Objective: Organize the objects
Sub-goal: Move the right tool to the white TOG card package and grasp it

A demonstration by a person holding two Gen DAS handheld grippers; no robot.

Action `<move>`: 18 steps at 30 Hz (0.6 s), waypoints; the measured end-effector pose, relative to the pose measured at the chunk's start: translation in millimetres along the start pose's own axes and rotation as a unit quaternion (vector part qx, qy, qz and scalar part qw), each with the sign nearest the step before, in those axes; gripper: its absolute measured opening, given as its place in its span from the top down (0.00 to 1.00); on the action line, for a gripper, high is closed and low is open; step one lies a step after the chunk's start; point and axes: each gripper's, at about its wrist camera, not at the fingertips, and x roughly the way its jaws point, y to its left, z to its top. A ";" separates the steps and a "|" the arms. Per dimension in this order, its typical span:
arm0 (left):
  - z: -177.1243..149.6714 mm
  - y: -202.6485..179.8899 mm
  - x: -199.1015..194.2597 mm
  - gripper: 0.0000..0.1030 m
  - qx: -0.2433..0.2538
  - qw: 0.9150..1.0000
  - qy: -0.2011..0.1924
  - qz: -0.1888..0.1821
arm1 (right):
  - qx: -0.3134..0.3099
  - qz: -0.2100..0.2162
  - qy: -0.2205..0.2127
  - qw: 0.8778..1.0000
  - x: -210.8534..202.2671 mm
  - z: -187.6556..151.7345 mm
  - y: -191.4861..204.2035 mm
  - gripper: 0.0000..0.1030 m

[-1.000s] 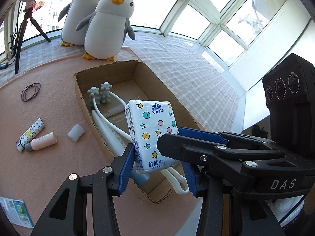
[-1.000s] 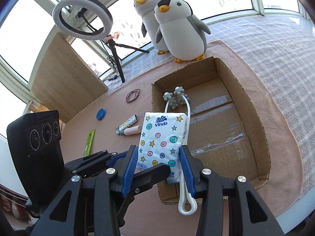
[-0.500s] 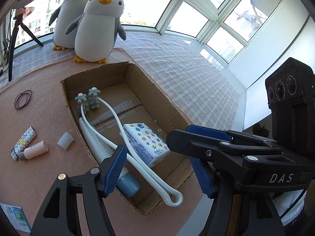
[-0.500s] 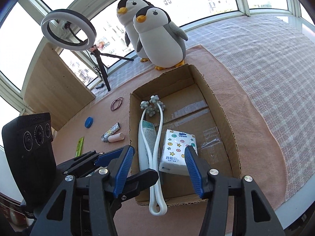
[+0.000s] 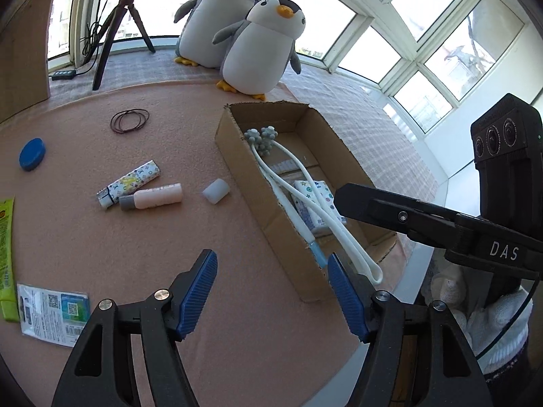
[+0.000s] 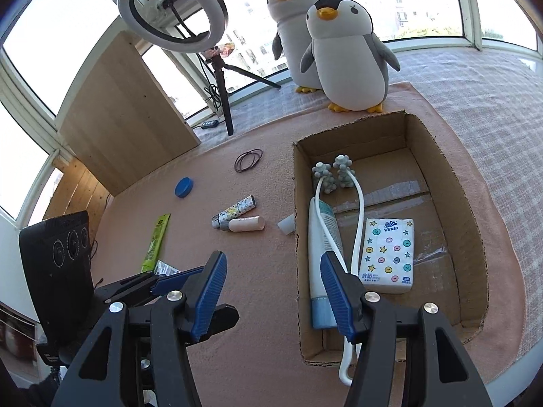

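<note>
Right wrist: tissue pack flat, lengthwise in box; both tongs agape.

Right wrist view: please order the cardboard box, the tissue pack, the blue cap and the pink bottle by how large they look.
1. cardboard box
2. tissue pack
3. pink bottle
4. blue cap, though it lies farther from the camera, so that last rank is unsure.

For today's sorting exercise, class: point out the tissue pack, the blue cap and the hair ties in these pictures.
tissue pack (image 6: 388, 255): right wrist view, middle of its printed top face.
blue cap (image 5: 32, 153): left wrist view, centre of its round top.
hair ties (image 5: 130, 120): left wrist view, on the looped bands.
</note>
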 end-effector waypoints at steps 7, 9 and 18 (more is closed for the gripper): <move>-45.9 87.7 -52.4 0.31 -0.080 0.995 -0.014 0.052 | -0.093 0.031 0.043 0.994 50.4 -0.8 71.6 0.47; -60.6 110.8 -67.6 0.31 -0.104 0.992 -0.018 0.066 | -0.117 0.043 0.059 0.990 68.8 -1.9 92.5 0.46; -115.3 182.7 -134.5 0.31 -0.179 0.975 -0.050 0.121 | -0.230 0.065 0.134 0.962 152.9 -19.2 170.7 0.34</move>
